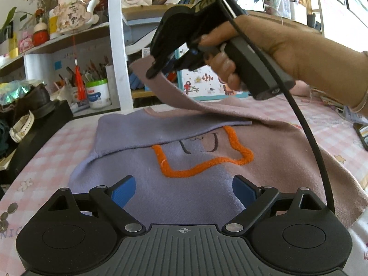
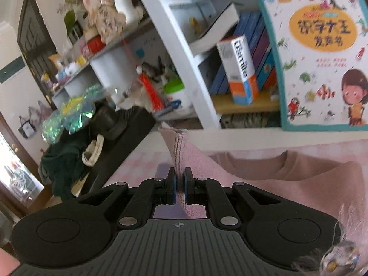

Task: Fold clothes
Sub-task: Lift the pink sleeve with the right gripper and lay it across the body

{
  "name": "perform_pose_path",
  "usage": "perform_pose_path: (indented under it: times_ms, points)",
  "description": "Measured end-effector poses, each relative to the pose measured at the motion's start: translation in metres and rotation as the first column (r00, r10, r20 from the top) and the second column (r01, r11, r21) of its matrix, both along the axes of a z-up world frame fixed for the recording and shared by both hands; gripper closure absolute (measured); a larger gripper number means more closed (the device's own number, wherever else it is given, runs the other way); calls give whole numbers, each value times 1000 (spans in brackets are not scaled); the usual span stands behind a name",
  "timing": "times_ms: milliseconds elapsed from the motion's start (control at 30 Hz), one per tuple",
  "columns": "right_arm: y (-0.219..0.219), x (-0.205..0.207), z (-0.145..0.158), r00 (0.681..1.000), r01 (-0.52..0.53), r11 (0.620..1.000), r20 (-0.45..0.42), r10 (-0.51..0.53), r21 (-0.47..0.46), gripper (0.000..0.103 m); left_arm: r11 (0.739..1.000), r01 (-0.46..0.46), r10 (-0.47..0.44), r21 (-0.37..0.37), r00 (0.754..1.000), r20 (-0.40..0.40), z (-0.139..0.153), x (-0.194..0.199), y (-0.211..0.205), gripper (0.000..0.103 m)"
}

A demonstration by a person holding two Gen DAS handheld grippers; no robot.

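Observation:
A sweater (image 1: 142,184), half lavender and half dusty pink with a fuzzy orange outline (image 1: 197,163), lies flat on the pink checked table (image 1: 46,151). Its lavender sleeve is folded across the chest. My left gripper (image 1: 184,191) hovers open over the lower lavender part, with nothing between its blue pads. A hand holds my right gripper (image 1: 153,72) above the far side of the sweater, shut on the end of the pink sleeve (image 1: 174,94), which hangs in a lifted band. In the right wrist view the sleeve cuff (image 2: 178,147) stands up from the closed right gripper (image 2: 180,174).
A white shelf unit (image 1: 115,46) with books, ornaments and a pen pot (image 1: 97,94) stands behind the table. A black box (image 1: 39,128) with a shoe and a watch strap sits at the left edge. A children's book (image 2: 322,57) leans at the back.

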State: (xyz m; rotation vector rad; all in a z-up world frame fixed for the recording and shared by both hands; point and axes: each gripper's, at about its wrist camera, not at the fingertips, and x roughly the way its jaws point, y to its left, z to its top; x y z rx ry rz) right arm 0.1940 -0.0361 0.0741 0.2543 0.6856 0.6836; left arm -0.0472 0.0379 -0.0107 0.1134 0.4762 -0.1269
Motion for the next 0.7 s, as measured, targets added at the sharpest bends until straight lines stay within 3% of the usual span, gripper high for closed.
perform_pose_path:
  times_ms: [33, 67, 133, 433, 567, 700]
  points:
    - [1, 1, -3, 1000, -11, 1000, -8, 11, 10, 89, 1000, -1, 1, -1, 1000, -3, 0, 0, 0, 9]
    - [0, 0, -4, 1000, -20, 999, -11, 21, 26, 71, 1000, -2, 2, -2, 1000, -5, 0, 1, 0, 9]
    - [-4, -4, -4, 999, -34, 998, 5, 34, 44, 51, 1000, -4, 4, -4, 1000, -6, 0, 1, 1, 9]
    - [-67, -72, -2, 995, -45, 996, 90, 52, -76, 50, 1000, -12, 12, -10, 1000, -6, 0, 1, 1, 9]
    - [-114, -121, -11, 993, 10, 992, 121, 5, -127, 33, 998, -29, 30, -48, 1000, 4, 1, 0, 8, 9]
    - [-157, -168, -29, 995, 40, 983, 99, -23, -177, 33, 998, -45, 46, -48, 999, 9, 4, -9, 16, 9]
